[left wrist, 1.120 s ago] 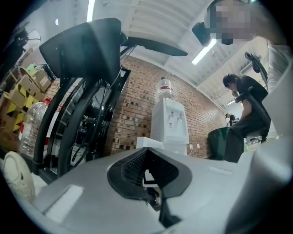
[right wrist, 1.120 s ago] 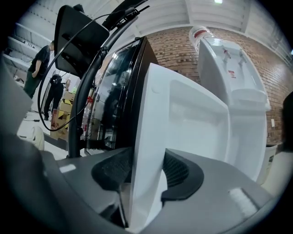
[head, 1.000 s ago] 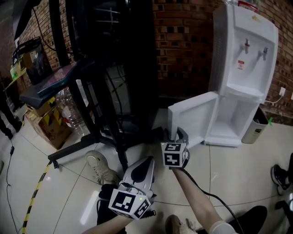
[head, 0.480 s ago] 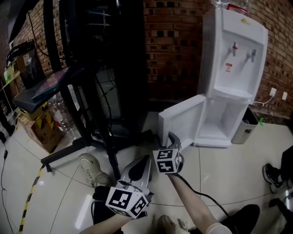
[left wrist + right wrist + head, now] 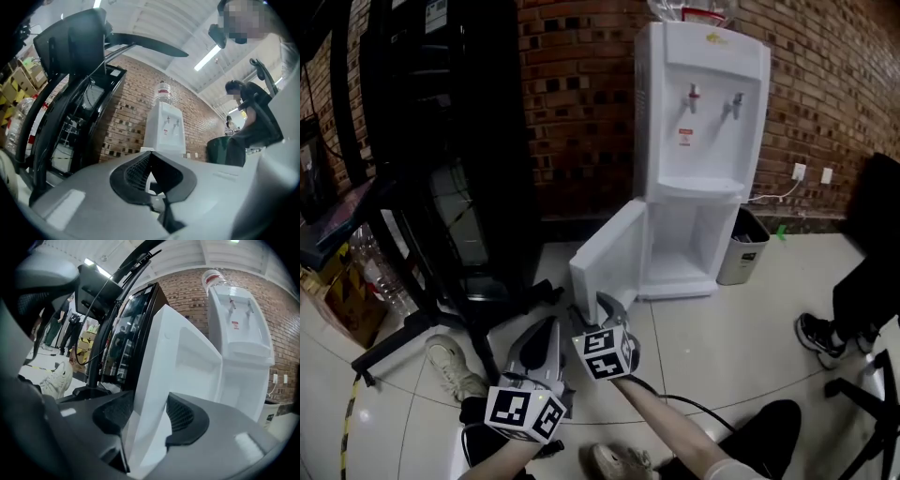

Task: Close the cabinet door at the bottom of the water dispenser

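Note:
The white water dispenser (image 5: 698, 141) stands against the brick wall, and its bottom cabinet door (image 5: 605, 253) is swung wide open to the left. My right gripper (image 5: 598, 305) is at the door's free lower edge. In the right gripper view the door (image 5: 173, 362) edge runs between the two pads of my right gripper (image 5: 150, 411), whose jaws are opening. My left gripper (image 5: 546, 330) hovers lower left of it, apart from the door, its fingertips together and nothing in them. In the left gripper view my left gripper (image 5: 151, 154) points at the distant dispenser (image 5: 164, 126).
A black metal rack (image 5: 441, 141) with angled legs stands left of the dispenser. A small grey bin (image 5: 742, 246) sits on its right. My own shoe (image 5: 450, 367) is on the tiles below left; another person's shoe (image 5: 820, 337) is at the right.
Both grippers have moved nearer the dispenser. The right gripper now has the door's edge between its jaws. The door stays open.

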Tool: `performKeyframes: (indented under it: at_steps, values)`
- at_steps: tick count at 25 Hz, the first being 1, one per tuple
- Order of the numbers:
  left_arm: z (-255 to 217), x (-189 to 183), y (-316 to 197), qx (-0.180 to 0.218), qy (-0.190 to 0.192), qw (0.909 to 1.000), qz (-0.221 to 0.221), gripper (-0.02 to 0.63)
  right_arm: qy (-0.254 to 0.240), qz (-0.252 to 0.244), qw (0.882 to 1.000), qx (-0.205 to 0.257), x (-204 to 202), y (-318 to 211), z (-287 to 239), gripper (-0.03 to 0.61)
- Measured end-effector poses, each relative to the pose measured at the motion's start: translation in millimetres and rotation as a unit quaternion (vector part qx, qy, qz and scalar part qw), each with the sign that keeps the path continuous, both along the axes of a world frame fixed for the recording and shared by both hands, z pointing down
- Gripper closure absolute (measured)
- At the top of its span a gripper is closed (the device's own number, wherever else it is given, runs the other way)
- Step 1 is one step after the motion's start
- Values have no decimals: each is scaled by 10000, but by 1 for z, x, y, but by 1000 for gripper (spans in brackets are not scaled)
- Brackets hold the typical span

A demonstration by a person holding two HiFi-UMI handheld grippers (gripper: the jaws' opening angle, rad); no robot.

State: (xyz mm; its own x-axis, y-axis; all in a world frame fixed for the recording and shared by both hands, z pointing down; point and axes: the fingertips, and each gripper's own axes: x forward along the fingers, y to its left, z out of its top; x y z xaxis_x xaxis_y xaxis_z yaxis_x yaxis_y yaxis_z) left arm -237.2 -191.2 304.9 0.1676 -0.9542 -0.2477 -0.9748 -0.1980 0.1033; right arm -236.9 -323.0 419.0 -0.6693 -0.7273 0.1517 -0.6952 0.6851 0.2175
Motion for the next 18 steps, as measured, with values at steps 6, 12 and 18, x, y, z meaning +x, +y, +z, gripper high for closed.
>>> performKeyframes:
  at_steps: [6, 12, 18]
  values:
    - [13, 14, -15, -109, -228, 9996, 82, 611, 63, 11, 10000, -38, 31, 7, -1, 352]
    - [18, 41, -23, -94, -549, 9978, 349, 611, -72, 113, 9999, -32, 76, 17, -1, 351]
    - [34, 61, -27, -371, -620, 9956, 604, 609, 27, 386, 9992, 63, 125, 20, 0, 356]
